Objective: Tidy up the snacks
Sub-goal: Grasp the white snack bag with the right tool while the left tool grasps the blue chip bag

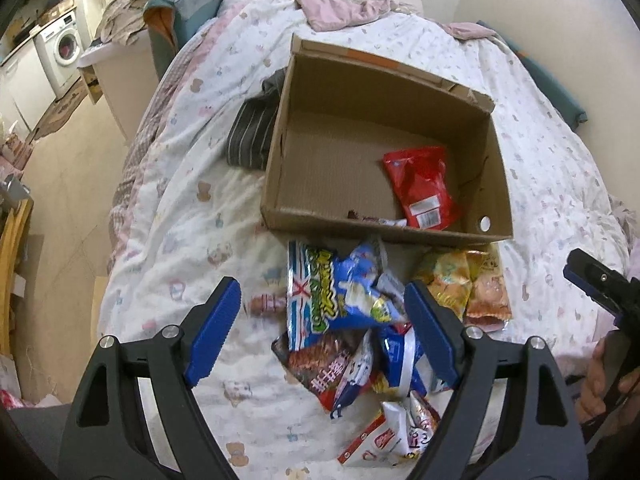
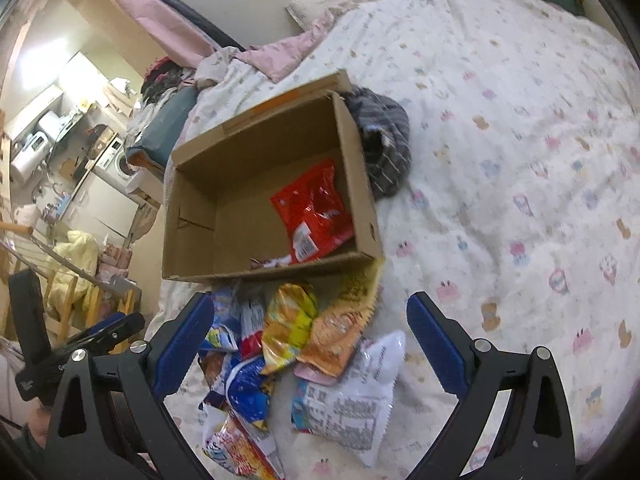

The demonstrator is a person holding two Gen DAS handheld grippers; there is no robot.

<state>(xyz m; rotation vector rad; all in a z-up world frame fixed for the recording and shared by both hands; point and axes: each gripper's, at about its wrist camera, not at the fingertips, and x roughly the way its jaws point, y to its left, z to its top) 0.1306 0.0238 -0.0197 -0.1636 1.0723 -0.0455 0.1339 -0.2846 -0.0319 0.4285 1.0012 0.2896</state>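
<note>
An open cardboard box [image 1: 280,160] [image 2: 352,136] lies on the bed with a red snack bag [image 1: 420,188] [image 2: 316,208] and a small wrapper [image 1: 384,221] inside. A pile of snack bags lies in front of it: a blue-and-white bag [image 1: 340,296], a yellow bag [image 1: 448,276] [image 2: 288,320], an orange bag [image 2: 336,332] and a white bag [image 2: 360,396]. My left gripper [image 1: 324,328] is open above the pile, holding nothing. My right gripper [image 2: 312,344] is open above the pile, empty. The right gripper also shows at the left wrist view's right edge [image 1: 596,280].
The bed [image 2: 500,160] has a white patterned quilt with a pink blanket [image 1: 344,8] and pillow at the head. A dark striped cloth [image 1: 252,136] [image 2: 384,148] lies beside the box. A washing machine [image 1: 64,48] and cluttered floor lie beyond the bed's edge.
</note>
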